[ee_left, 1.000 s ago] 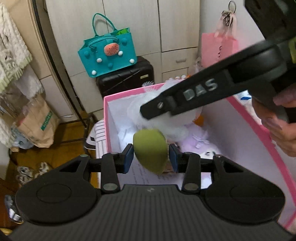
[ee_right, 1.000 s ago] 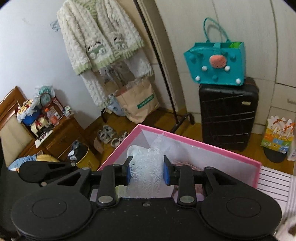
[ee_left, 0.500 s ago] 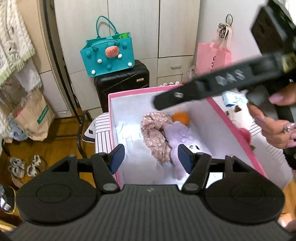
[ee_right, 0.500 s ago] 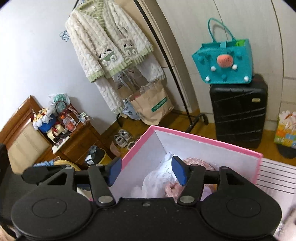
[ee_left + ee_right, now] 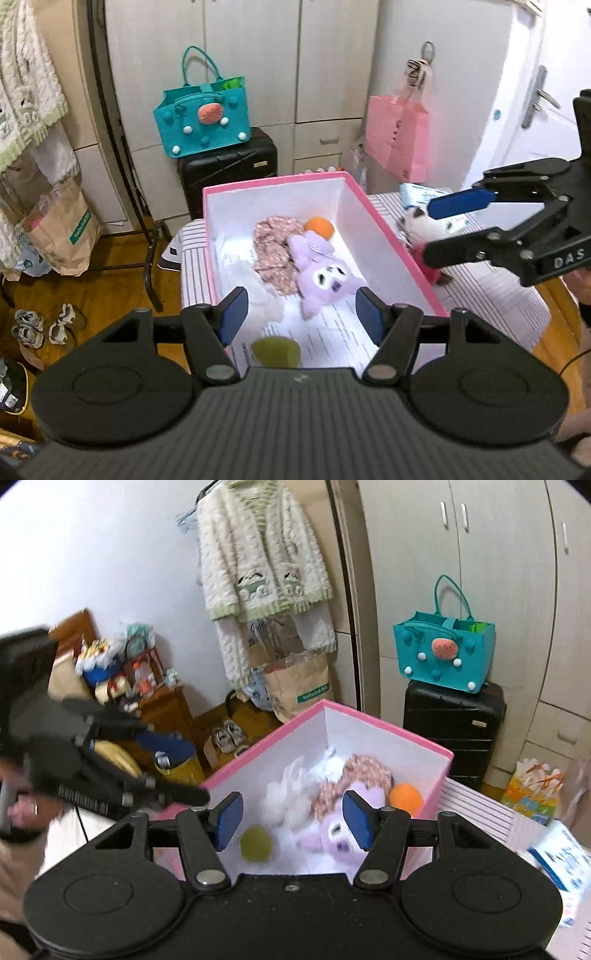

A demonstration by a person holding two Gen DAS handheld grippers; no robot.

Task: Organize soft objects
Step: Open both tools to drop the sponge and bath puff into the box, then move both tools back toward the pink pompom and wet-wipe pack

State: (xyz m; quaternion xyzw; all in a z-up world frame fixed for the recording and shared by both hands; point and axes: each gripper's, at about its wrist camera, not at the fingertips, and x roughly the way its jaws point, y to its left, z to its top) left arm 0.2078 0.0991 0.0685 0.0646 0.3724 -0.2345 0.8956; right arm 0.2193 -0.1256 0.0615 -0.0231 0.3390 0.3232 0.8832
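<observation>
Hovering both my left claw and right claw wide and empty over the pink box, I am risking clipping its rim.

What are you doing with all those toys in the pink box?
A person holds a gripper in each hand and is tidying soft things into the pink box. Both the left gripper and the right gripper are open and empty above it. Inside lie a green ball, a purple plush, an orange ball and a floral cloth.
</observation>
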